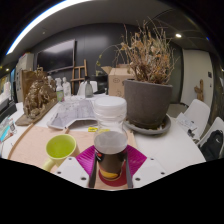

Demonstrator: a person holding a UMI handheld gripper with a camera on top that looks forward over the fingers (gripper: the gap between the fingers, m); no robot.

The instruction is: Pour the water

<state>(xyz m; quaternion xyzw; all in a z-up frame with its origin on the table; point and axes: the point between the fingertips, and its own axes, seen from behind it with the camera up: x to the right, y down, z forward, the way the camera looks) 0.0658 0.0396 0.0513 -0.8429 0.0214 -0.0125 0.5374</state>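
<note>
Figurine (40,98), brown, sits on the counter (175,145) well left of the tool (111,170) and beyond it. Bottles (64,88), a couple of small ones, stand behind the figurine, too small to tell more. Cup (60,147), lime green, open top, sits just left of the tool's left finger, on a tan board (35,147); contents cannot be told. Plastic bag (72,113), clear and crumpled, lies beyond the cup. Jar (110,138), clear with a white lid, upright, stands between the tool's fingers, dark liquid in its lower part. Pads (86,156) magenta, one at each side of the jar's lower body; both look pressed against it, so the tool is pinching the jar. Jar blocks its own base, so cannot tell whether it rests on the counter or is lifted. Yellow item (94,129), small, lies just behind the jar to the left. Pot (148,102), dark grey, with dried brown plant (148,55), stands beyond the tool to the right on a saucer (150,127). White object (196,115) lies far right on the counter, near its edge.
</note>
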